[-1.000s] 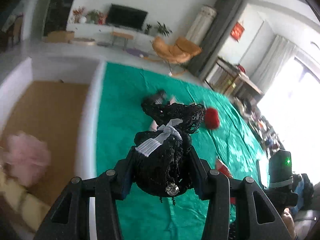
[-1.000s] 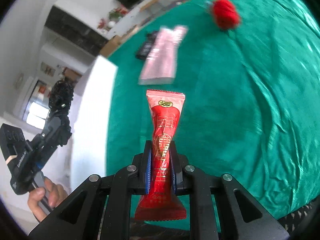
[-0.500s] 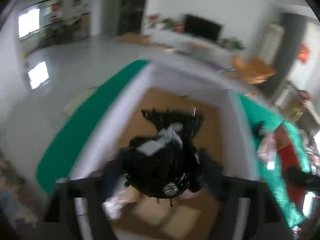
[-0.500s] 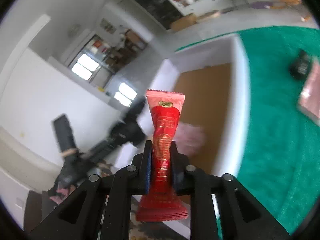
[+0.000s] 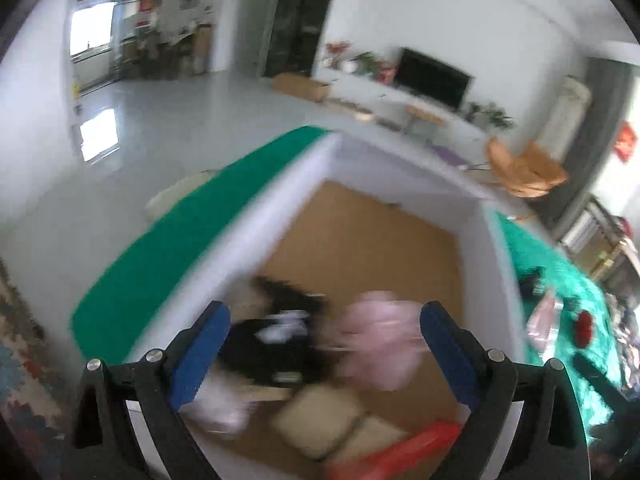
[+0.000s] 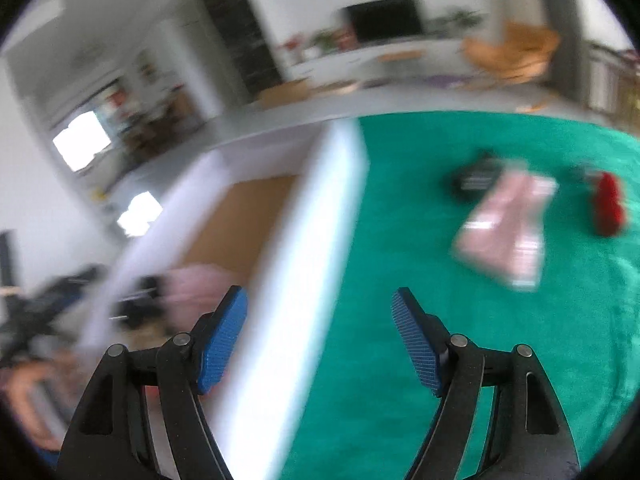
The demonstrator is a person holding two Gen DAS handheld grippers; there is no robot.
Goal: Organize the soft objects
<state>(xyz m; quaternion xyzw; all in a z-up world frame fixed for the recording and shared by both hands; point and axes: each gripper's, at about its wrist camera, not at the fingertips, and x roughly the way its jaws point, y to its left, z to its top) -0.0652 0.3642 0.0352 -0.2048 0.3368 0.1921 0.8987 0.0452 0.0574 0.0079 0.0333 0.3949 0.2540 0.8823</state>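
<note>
Green cloth bears pink packet; box holds pouch.

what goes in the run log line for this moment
left gripper: open, empty, above box | black lace item: in box | right gripper: open, empty | pink packet: on green cloth

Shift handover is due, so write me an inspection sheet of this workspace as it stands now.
Surface: green cloth over the table.
Job's things: black lace piece, pink puff and red packet lie in the white box; pink packet, red pompom and a dark item remain on the cloth.
Clutter: beige pads in the box.
Grippers: left gripper open and empty; right gripper open and empty; both jaws have just been opening.
Cables: nothing seen.
Surroundings: living room, television, orange chair.
</note>
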